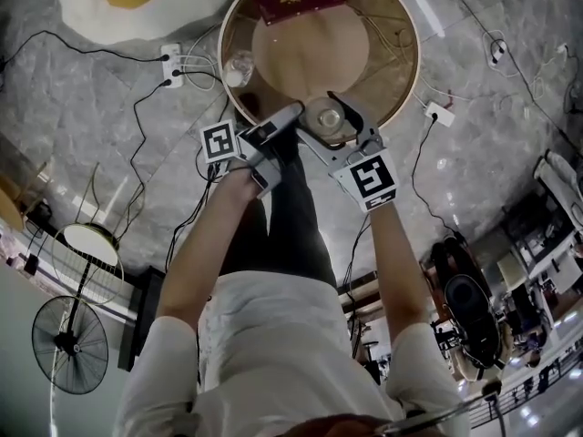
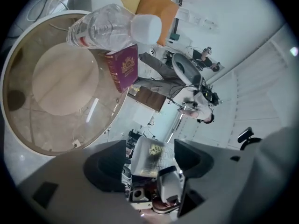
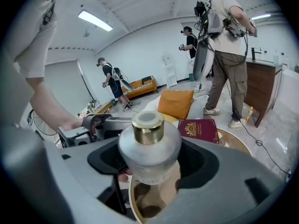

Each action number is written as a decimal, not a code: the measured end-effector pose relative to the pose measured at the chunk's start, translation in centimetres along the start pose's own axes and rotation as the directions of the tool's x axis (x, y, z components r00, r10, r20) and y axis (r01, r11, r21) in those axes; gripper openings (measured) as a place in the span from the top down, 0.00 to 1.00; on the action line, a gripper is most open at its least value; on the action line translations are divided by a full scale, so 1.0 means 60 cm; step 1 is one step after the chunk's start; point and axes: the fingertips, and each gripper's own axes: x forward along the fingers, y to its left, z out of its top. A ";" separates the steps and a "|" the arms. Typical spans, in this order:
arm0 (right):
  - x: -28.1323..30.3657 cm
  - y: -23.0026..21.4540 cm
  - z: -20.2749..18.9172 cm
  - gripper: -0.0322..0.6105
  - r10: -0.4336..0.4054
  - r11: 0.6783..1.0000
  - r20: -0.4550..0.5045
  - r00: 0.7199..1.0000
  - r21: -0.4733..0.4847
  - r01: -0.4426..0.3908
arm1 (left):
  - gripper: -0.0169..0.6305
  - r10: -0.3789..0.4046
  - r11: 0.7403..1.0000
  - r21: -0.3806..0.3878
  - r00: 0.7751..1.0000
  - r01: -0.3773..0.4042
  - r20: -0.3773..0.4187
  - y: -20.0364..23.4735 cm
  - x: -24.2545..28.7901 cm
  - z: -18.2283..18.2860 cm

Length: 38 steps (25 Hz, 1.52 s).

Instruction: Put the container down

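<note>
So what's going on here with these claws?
A person holds a claw in each hand over a round glass table. The right claw grips a frosted jar with a gold cap, not yet set down. The left claw is open beside it. A red booklet and a plastic bottle sit on the table.

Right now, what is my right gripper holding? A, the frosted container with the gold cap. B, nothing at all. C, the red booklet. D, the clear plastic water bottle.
A: in the right gripper view, the right gripper has its jaws closed on both sides of the frosted container, with the gold cap above them. The red booklet lies behind on the round table.
</note>
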 end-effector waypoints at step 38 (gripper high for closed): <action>0.234 -0.174 -0.258 0.43 -0.222 0.973 -0.059 0.973 0.050 0.225 | 0.72 0.171 0.985 0.034 0.985 -0.171 0.001 0.257 -0.067 0.108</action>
